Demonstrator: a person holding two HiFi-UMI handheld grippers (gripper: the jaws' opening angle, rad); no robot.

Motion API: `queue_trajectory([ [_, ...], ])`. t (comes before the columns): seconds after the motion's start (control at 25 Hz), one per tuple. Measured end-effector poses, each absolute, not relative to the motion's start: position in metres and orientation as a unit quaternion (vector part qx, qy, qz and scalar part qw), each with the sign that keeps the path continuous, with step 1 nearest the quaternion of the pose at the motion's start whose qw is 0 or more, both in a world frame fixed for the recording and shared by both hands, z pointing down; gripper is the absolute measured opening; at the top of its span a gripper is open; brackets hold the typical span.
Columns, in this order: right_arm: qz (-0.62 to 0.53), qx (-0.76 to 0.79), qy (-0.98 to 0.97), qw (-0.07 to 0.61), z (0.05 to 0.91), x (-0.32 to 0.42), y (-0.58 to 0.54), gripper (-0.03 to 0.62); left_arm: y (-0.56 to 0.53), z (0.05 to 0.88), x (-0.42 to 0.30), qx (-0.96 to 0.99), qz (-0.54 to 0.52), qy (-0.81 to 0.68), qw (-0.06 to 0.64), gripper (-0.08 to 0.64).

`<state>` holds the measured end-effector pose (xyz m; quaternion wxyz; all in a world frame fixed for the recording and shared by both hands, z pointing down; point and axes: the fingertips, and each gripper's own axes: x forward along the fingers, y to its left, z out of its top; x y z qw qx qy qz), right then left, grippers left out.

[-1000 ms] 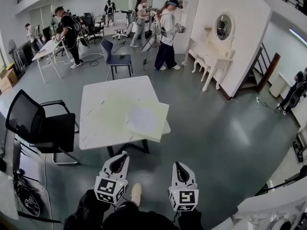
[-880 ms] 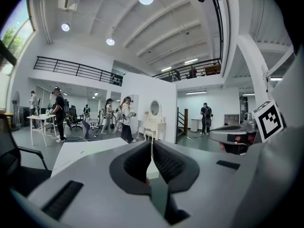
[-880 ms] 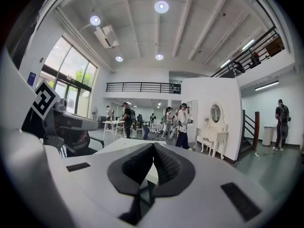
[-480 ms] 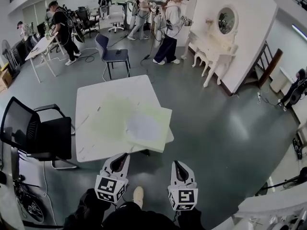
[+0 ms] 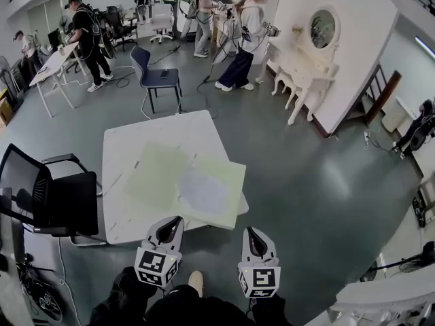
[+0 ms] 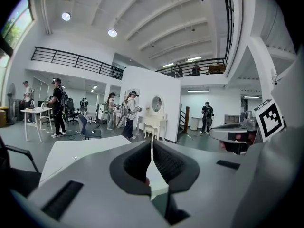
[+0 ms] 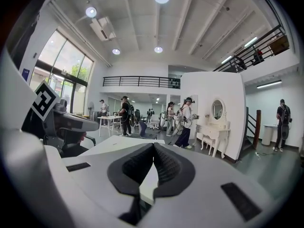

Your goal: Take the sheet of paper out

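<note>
1. Now we hold the left gripper [image 5: 174,221] clenched, its two dark pads pressed together along one thin seam with nothing caught between them.
2. We hold the right gripper [image 5: 253,235] clenched as well, pads together and empty. It sits beside the left one, the two apart and roughly parallel, both pointing forward.
3. Just ahead of both tips stands a white table [image 5: 122,202], its near edge closest to the left gripper. Neither gripper touches it.
4. We see the sheet of paper [image 5: 202,190] lying flat, ahead of the left gripper and ahead-left of the right one, near the table's near right corner.
5. It lies within the outline of what looks like a pale green folder [image 5: 234,175]. We cannot tell whether the paper is inside it or on top of it. The folder's right side juts past the table's edge, on the right gripper's side.
6. Farther ahead of the left gripper, a fainter green patch [image 5: 155,172] lies on the tabletop against the folder's left side. We cannot tell what it is.
7. Left of the left gripper, a black office chair [image 5: 47,199] stands beside the table.
8. Well ahead of both grippers we see a blue chair [image 5: 155,79] and several people standing. Ahead-right of the right gripper, a white dressing table [image 5: 299,80] with an oval mirror stands against a white wall.
</note>
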<state>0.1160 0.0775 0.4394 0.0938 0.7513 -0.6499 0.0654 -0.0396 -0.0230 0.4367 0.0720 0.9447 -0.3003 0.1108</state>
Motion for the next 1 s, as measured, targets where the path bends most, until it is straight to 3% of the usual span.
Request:
queue_trajectory([
  [1.0,0.075,0.713,-0.688,0.114,0.469,0.135,-0.053,0.017,-0.14,0.47,-0.024,0.927,0.119,-0.344,0.092,0.032],
])
